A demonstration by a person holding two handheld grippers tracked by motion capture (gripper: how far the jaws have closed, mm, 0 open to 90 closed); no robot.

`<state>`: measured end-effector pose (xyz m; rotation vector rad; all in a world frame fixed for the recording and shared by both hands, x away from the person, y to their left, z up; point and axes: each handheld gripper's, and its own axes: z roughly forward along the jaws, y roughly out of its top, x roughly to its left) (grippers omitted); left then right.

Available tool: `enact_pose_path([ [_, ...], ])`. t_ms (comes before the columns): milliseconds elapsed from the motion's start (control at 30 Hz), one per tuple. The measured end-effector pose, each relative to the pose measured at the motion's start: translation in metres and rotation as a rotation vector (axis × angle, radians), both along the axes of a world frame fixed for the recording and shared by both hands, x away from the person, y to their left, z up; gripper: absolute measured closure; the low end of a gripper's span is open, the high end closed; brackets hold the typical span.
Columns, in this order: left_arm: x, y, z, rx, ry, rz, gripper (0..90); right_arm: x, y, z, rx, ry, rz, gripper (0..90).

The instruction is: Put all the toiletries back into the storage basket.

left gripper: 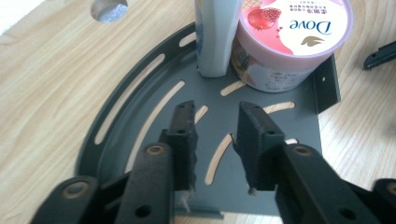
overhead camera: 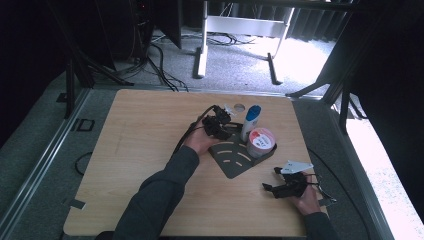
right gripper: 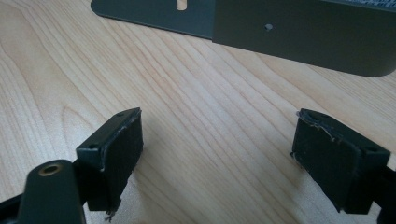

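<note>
A dark grey fan-shaped slotted tray lies mid-table. At its far corner stand a white bottle with a blue cap and a pink-lidded Dove tub, touching each other. My left gripper hovers over the tray's left part. In the left gripper view its jaws stand a little apart above the slotted tray with nothing between them; the bottle and tub are just ahead. My right gripper rests near the table's right front, jaws wide apart over bare wood, facing the tray's side wall.
A round hole pierces the wooden tabletop behind the bottle. Cables trail from both grippers. Beyond the table's far edge are a carpeted floor, a white frame's legs and loose cables.
</note>
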<state>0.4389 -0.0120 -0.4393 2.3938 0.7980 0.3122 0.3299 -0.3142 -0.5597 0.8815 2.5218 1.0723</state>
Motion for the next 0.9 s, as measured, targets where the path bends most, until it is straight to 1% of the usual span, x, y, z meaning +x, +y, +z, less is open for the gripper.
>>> enact_pose_path([
  [67,-0.001,0.003,0.003,0.017,-0.004,0.011,73.7,0.000,0.000,0.000,0.000,0.000,0.000,16.1],
  [100,-0.001,0.005,0.004,0.020,-0.006,0.016,77.5,0.000,0.000,0.000,0.000,0.000,0.000,16.0],
  [200,0.000,0.012,0.008,0.006,-0.014,0.019,87.9,0.000,0.000,0.000,0.000,0.000,0.000,16.0],
  [233,0.000,0.015,0.010,0.007,-0.012,0.020,89.2,0.000,0.000,0.000,0.000,0.000,0.000,16.0],
  [333,0.002,0.021,0.013,0.009,-0.015,0.023,89.7,0.000,0.000,0.000,0.000,0.000,0.000,16.1],
  [367,0.003,0.024,0.014,0.002,-0.016,0.028,89.7,0.000,0.000,0.000,0.000,0.000,0.000,16.0],
  [433,0.004,0.029,0.016,-0.002,-0.017,0.040,89.7,0.000,0.000,0.000,0.000,0.000,0.000,16.0],
  [567,0.006,0.041,0.020,0.005,-0.021,0.069,89.7,0.000,0.000,0.000,0.000,0.000,0.000,16.0],
  [667,0.008,0.048,0.021,0.005,-0.024,0.091,89.7,0.000,0.000,0.000,0.000,0.000,0.000,16.0],
  [767,0.009,0.054,0.021,0.008,-0.022,0.103,89.6,0.000,0.000,0.000,0.000,0.000,0.000,16.0],
  [800,0.009,0.056,0.021,0.001,-0.019,0.101,89.7,0.000,0.000,0.000,0.000,0.000,0.000,16.0],
  [900,0.009,0.059,0.022,0.010,-0.030,0.111,89.6,0.000,0.000,0.000,0.000,0.000,0.000,16.0],
])
